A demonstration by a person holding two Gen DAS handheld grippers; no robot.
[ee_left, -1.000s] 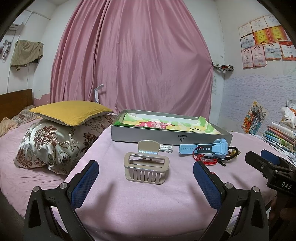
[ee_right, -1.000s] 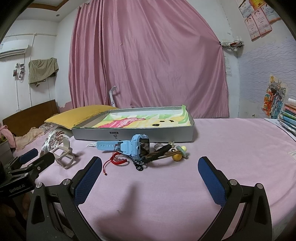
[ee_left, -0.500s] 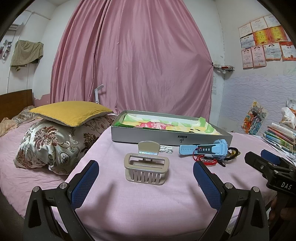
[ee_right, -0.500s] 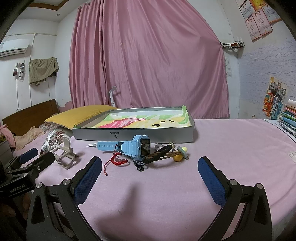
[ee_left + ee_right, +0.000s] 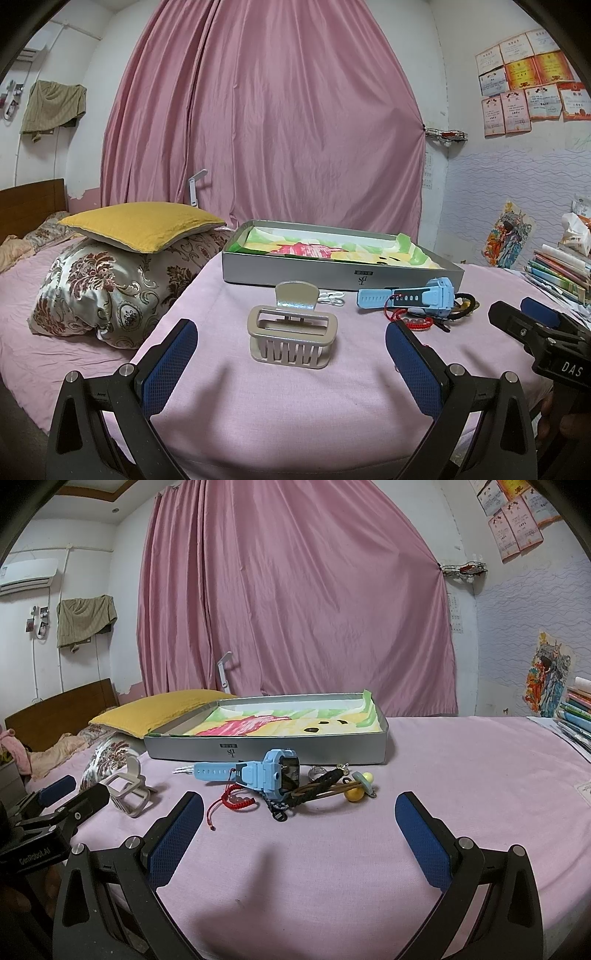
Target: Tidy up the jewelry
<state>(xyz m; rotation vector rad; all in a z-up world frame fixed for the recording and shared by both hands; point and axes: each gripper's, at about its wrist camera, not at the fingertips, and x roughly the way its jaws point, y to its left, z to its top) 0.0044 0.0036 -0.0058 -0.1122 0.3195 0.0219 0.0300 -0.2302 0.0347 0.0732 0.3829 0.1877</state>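
A beige hair claw clip [image 5: 292,336] stands on the pink sheet, just ahead of my open, empty left gripper [image 5: 291,360]. It also shows in the right wrist view [image 5: 129,788]. A blue watch [image 5: 258,775], a red cord bracelet [image 5: 231,801], dark bands and a yellow bead [image 5: 354,794] lie in a heap ahead of my open, empty right gripper [image 5: 299,829]. The watch also shows in the left wrist view [image 5: 410,297]. A silver tray [image 5: 266,747] with a colourful liner sits behind them.
Two pillows, one yellow [image 5: 140,225] on a patterned one [image 5: 107,288], lie left of the tray. Stacked books [image 5: 557,269] sit at the right. A pink curtain [image 5: 266,122] hangs behind. A small white clip [image 5: 332,297] lies by the tray.
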